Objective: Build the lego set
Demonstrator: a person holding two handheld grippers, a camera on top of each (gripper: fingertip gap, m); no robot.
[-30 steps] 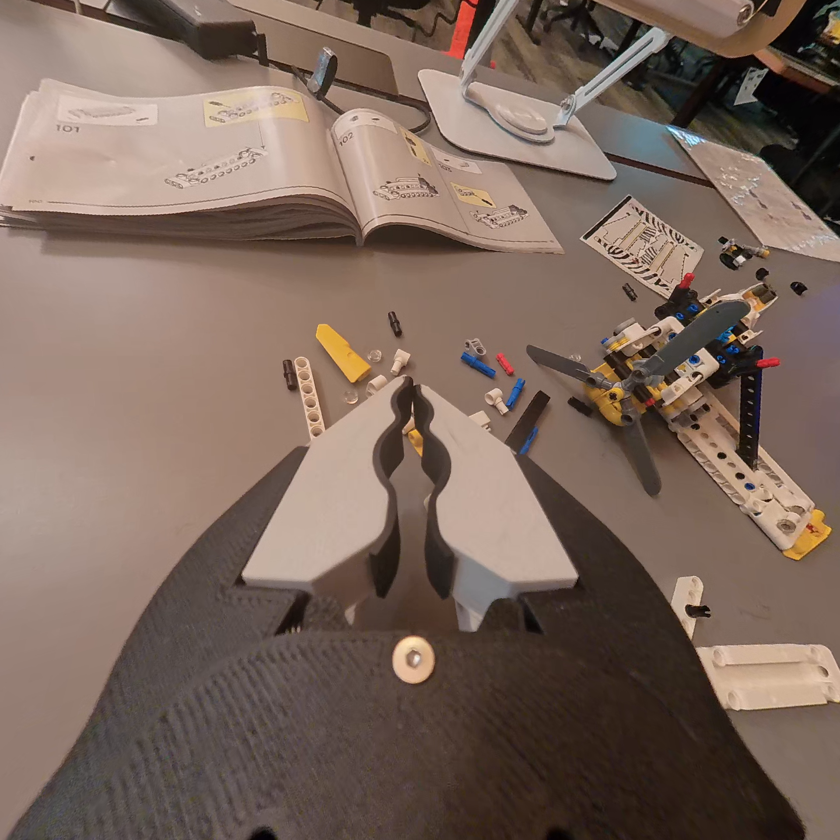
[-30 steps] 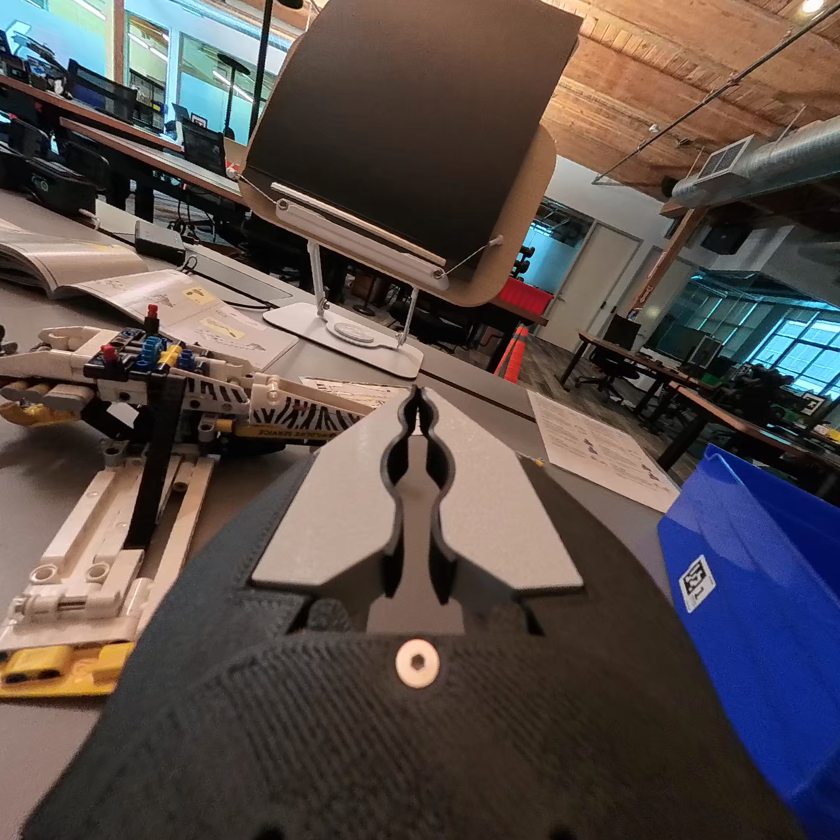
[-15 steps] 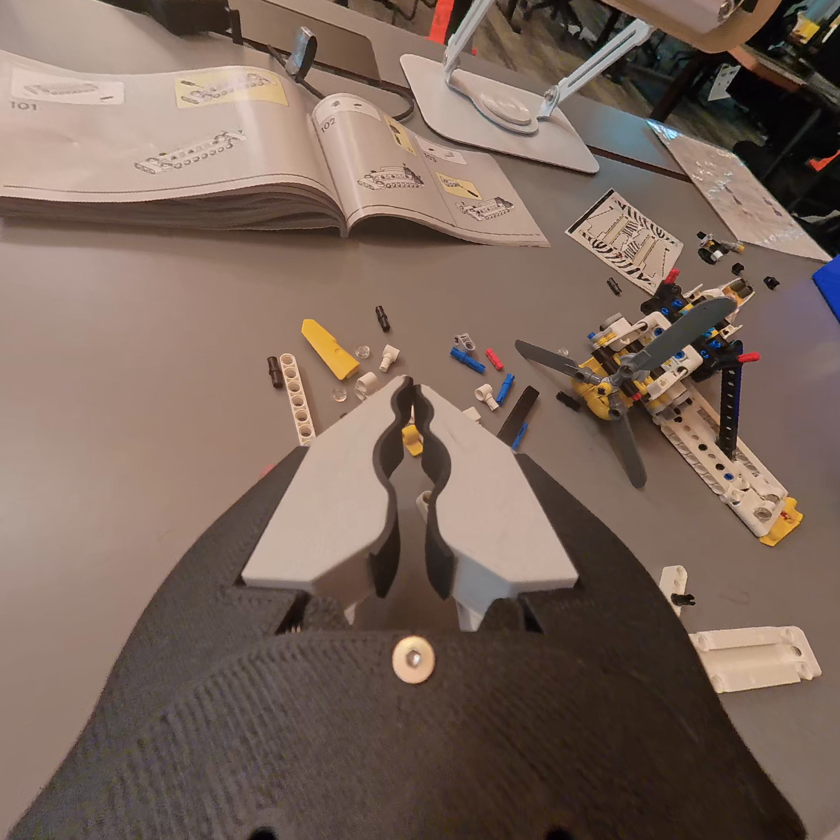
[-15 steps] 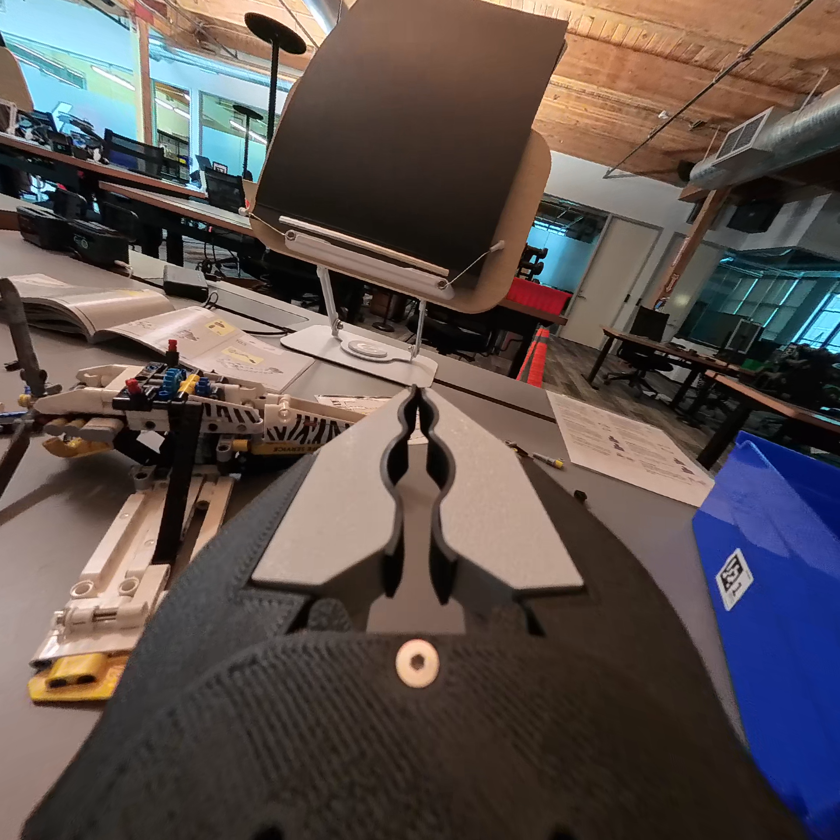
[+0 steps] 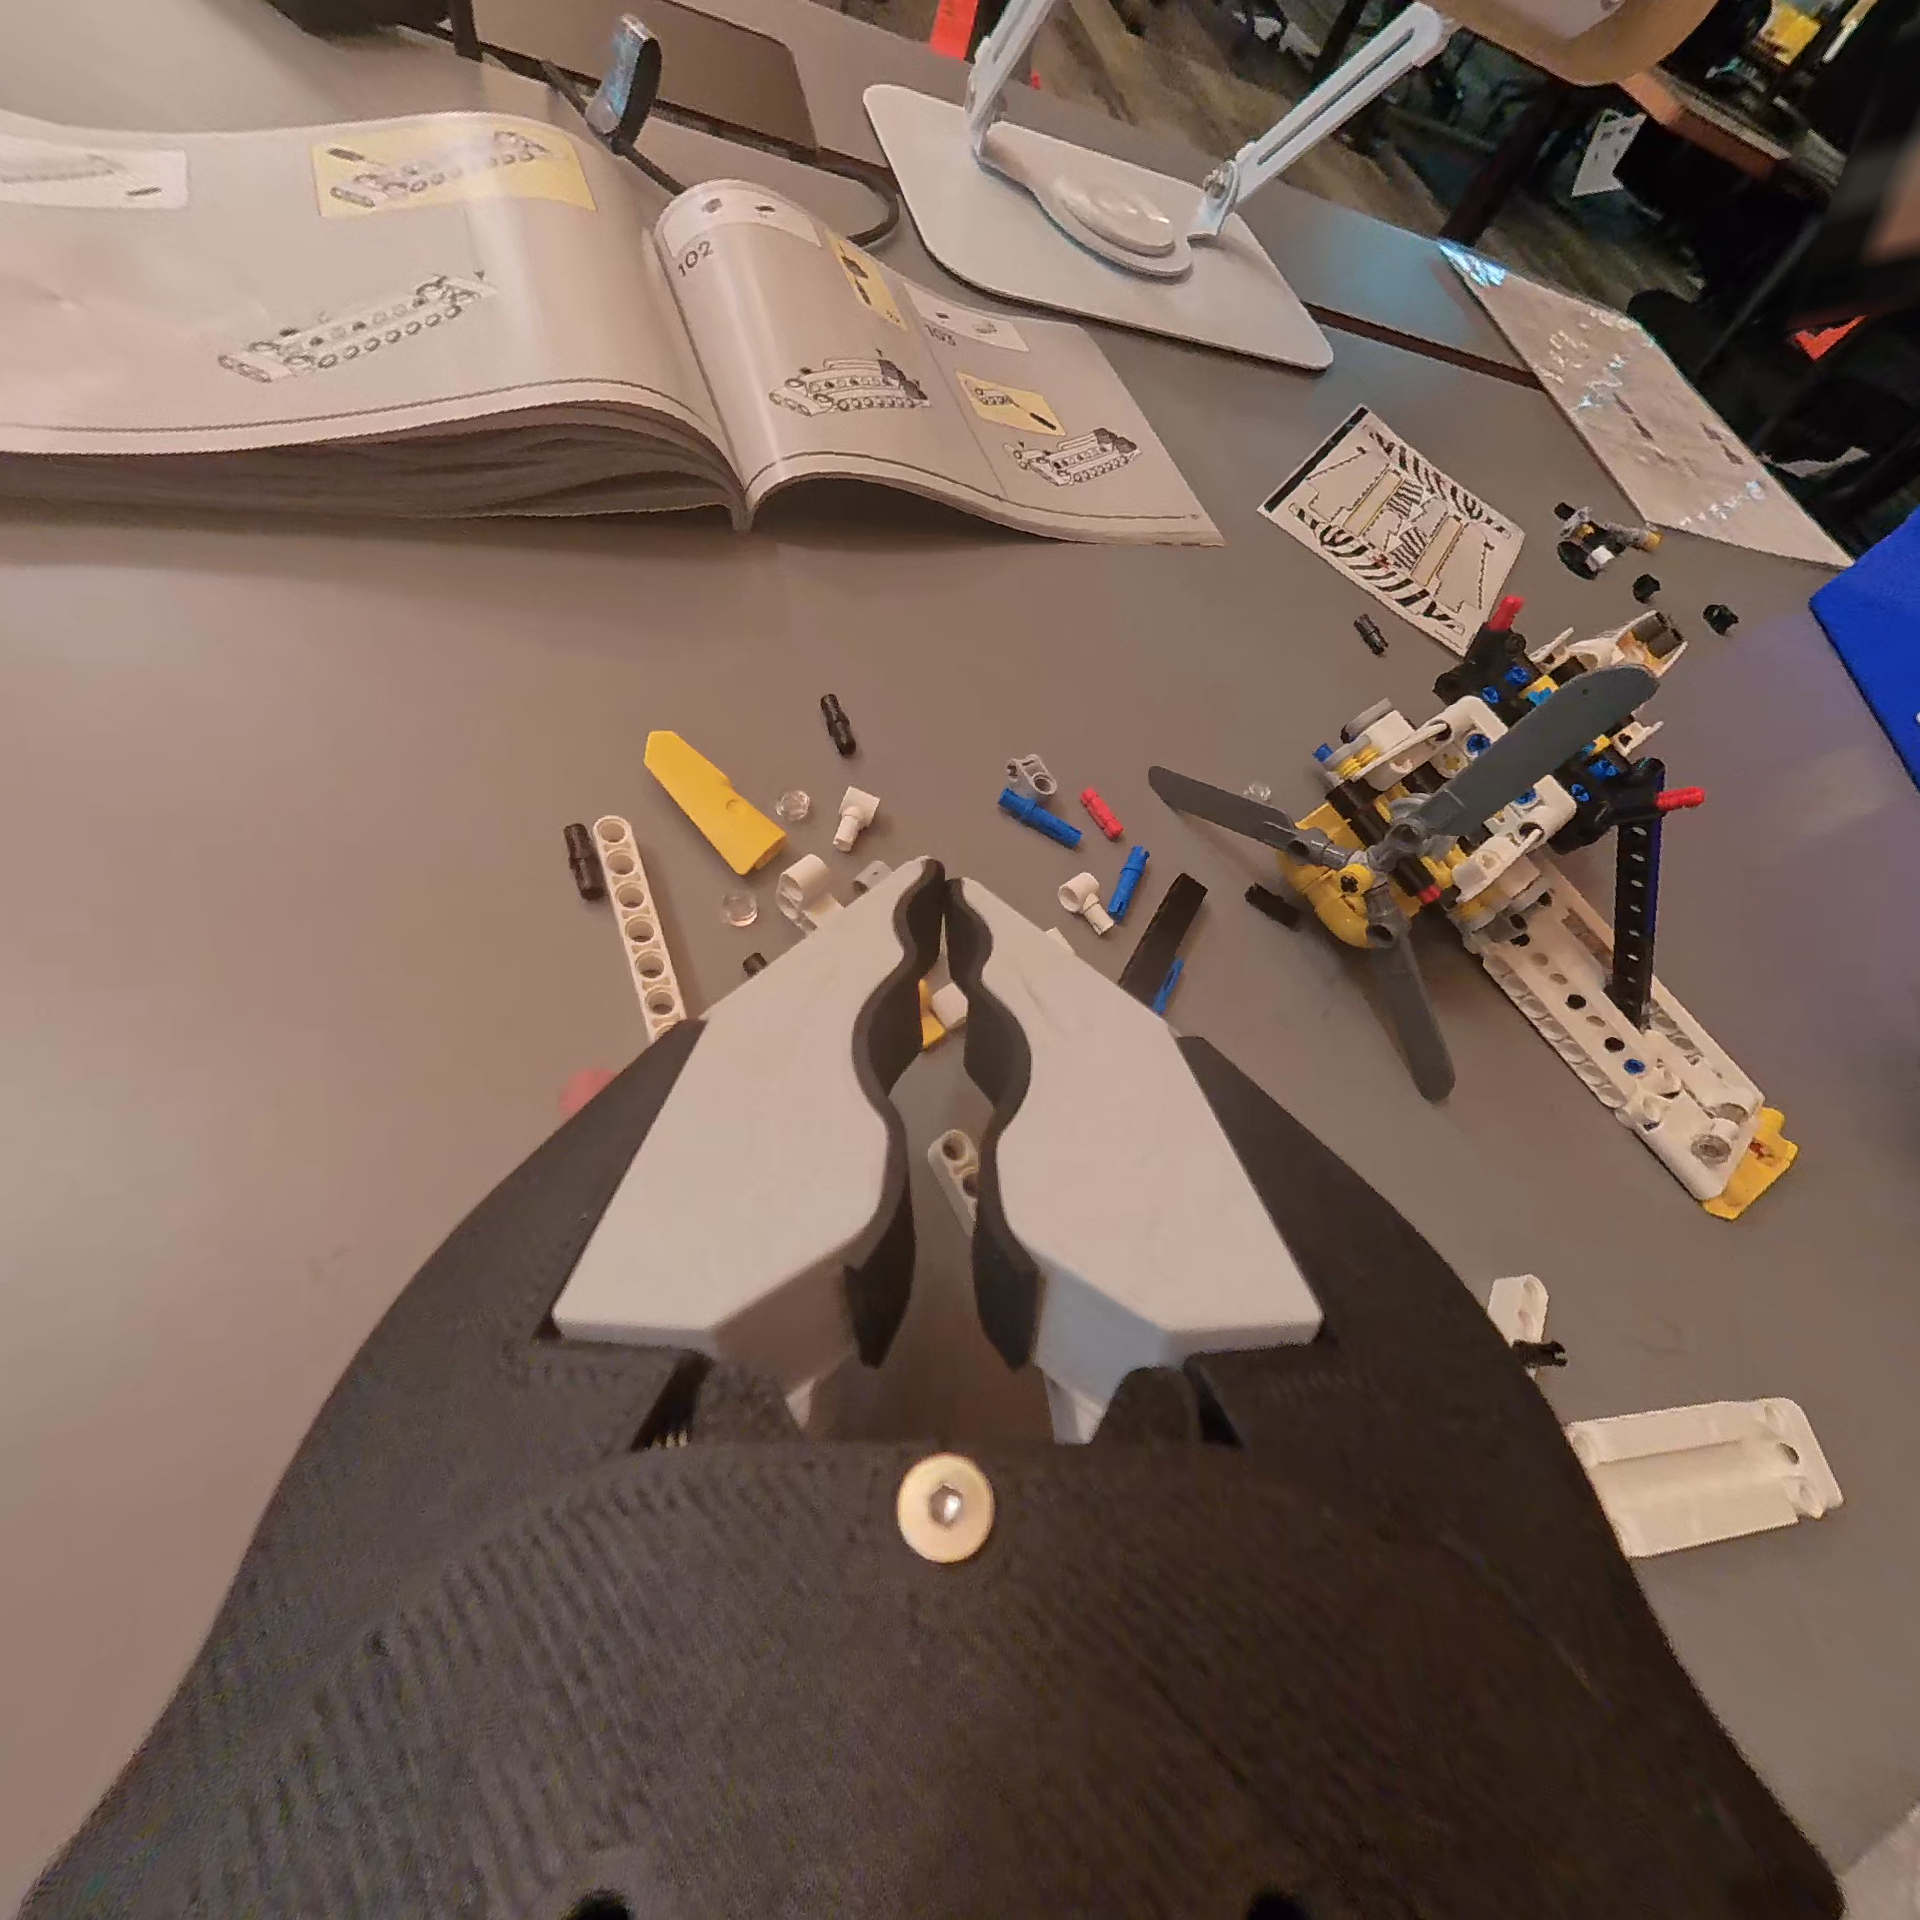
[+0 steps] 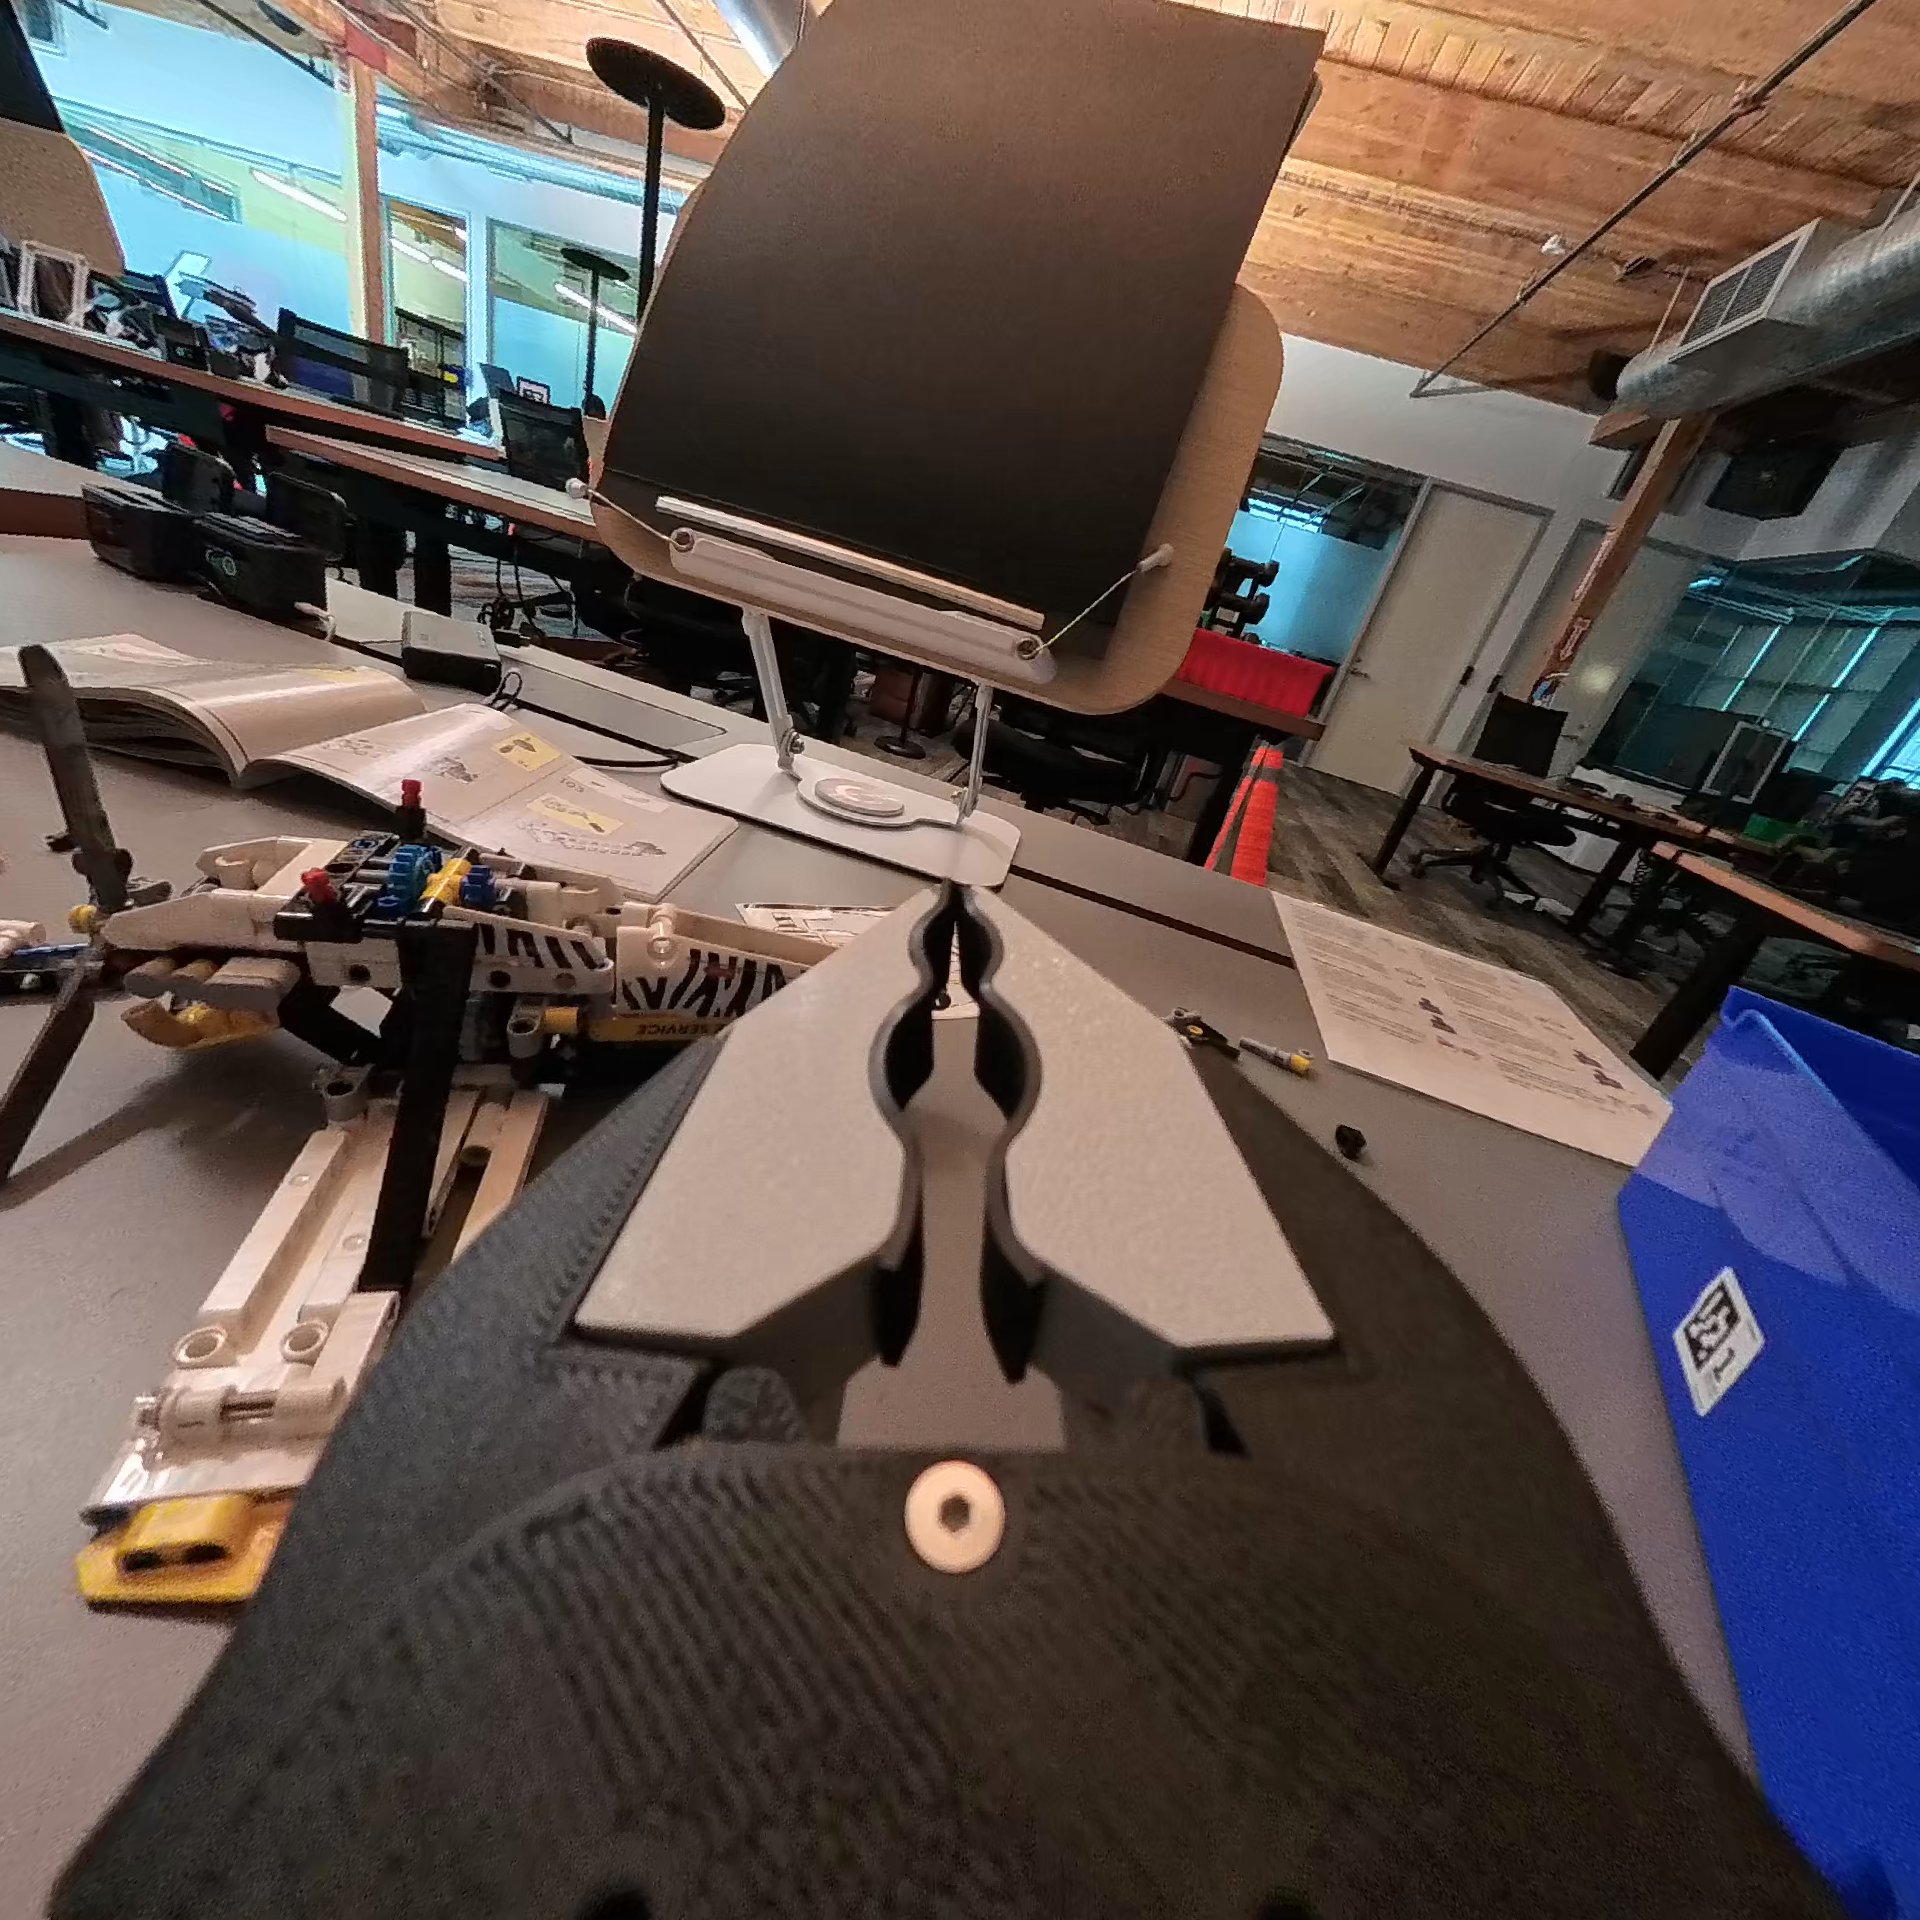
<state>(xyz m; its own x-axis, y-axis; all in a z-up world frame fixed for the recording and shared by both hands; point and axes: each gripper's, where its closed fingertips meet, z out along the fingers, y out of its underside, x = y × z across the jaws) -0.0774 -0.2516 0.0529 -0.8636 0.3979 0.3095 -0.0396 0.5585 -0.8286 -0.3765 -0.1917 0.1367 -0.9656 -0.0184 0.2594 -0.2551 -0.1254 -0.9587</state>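
A partly built lego plane (image 5: 1496, 842) with grey propeller blades lies on the grey table at the right of the left wrist view. It also shows at the left of the right wrist view (image 6: 395, 966), with zebra-striped panels. Loose pieces lie in front of my left gripper (image 5: 943, 878): a yellow wedge (image 5: 712, 800), a white holed beam (image 5: 639, 925), blue pins (image 5: 1039, 816) and a red pin (image 5: 1099, 812). My left gripper is shut and empty above the loose pieces. My right gripper (image 6: 954, 899) is shut and empty, to the right of the plane.
An open instruction booklet (image 5: 520, 343) lies at the back left. A sticker sheet (image 5: 1392, 525) lies beyond the plane. A stand's metal base (image 5: 1091, 229) holds a dark board (image 6: 956, 343). A blue bin (image 6: 1808, 1403) stands at the right. White panels (image 5: 1704, 1475) lie near right. Across from one pair of fingers to the other is roughly 30 centimetres. About 8 centimetres separates my left fingertips from the red pin (image 5: 1099, 812).
My left gripper has drawn back and shifted left a little over the loose pieces. My right gripper has moved right and back from the plane, so more of the plane shows. Both stay shut.
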